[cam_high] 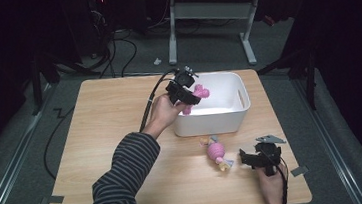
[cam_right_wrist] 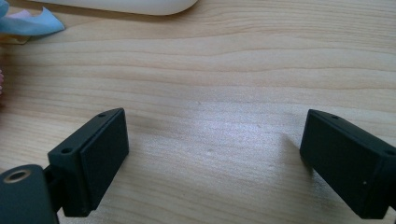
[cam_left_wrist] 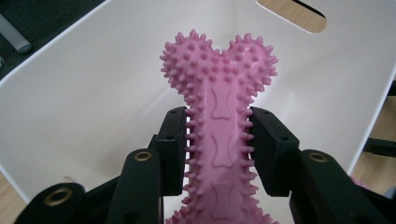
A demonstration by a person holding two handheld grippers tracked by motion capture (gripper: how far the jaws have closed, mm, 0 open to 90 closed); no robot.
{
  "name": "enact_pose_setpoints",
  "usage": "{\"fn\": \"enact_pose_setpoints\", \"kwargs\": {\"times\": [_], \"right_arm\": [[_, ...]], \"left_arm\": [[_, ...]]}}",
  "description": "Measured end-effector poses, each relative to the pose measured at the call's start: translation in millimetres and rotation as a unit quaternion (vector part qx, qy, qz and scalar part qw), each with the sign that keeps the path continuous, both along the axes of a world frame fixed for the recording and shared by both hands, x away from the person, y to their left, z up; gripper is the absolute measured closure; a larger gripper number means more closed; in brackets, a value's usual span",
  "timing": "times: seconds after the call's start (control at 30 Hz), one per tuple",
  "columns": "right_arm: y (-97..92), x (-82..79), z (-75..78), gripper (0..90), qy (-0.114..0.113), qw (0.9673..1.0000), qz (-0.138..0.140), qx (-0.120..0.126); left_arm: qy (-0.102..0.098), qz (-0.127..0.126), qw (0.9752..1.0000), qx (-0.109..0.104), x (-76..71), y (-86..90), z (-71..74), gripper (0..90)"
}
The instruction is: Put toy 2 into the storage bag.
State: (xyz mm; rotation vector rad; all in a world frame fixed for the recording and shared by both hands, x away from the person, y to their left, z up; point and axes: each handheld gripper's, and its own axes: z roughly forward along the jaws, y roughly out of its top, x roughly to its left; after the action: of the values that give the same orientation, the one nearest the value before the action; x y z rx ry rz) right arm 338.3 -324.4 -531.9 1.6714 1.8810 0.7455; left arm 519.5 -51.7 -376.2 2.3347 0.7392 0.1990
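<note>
A pink spiked rubber bone toy (cam_left_wrist: 222, 116) is clamped between the pads of my left gripper (cam_left_wrist: 219, 149), which is shut on its shaft. In the high view that left gripper (cam_high: 188, 95) holds the pink bone toy (cam_high: 199, 93) over the left inner side of the white bin (cam_high: 231, 122). A pink knitted toy with pastel ends (cam_high: 216, 152) lies on the table in front of the bin. My right gripper (cam_right_wrist: 215, 158) stands open over bare wood, nothing between its pads. The right gripper (cam_high: 254, 157) rests near the table's front right, just right of the knitted toy.
The wooden table (cam_high: 110, 119) has free room at its left half. The bin's far wall has a handle slot (cam_left_wrist: 292, 14). A blue and pink scrap of the knitted toy (cam_right_wrist: 28, 22) lies at the left of the right gripper view. Cables and a desk frame stand beyond the table.
</note>
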Motion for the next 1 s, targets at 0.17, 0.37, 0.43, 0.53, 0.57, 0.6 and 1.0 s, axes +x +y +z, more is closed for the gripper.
{"fn": "enact_pose_setpoints", "kwargs": {"times": [0.17,0.37,0.43,0.53,0.57,0.6,1.0], "right_arm": [[-0.1,-0.1,0.0,7.8,0.000,1.0000,0.000,-0.001],[-0.2,0.0,-0.1,7.8,-0.001,1.0000,0.001,-0.002],[-0.1,0.0,-0.1,7.8,-0.001,1.0000,0.000,-0.001],[-0.1,0.0,0.0,7.8,0.000,1.0000,0.001,-0.001],[-0.1,-0.1,0.0,7.8,0.000,1.0000,0.001,-0.001],[-0.1,0.0,0.0,7.8,0.000,1.0000,0.001,-0.001],[-0.1,-0.1,0.0,7.8,0.000,1.0000,0.001,-0.001]], "left_arm": [[0.007,-0.001,0.9999,0.010,2.5,1.5,-5.7,58.7],[0.010,0.001,0.9999,0.013,1.9,5.0,-10.5,58.7],[0.011,0.005,0.9999,0.012,2.4,6.5,-11.1,58.7],[0.015,0.008,0.9998,0.014,3.5,7.0,-13.5,58.6],[0.014,0.008,0.9997,0.016,3.5,6.3,-14.4,58.5],[0.013,0.007,0.9997,0.019,3.4,5.5,-15.2,58.5],[0.018,0.012,0.9996,0.020,3.0,3.3,-18.3,55.0]]}}
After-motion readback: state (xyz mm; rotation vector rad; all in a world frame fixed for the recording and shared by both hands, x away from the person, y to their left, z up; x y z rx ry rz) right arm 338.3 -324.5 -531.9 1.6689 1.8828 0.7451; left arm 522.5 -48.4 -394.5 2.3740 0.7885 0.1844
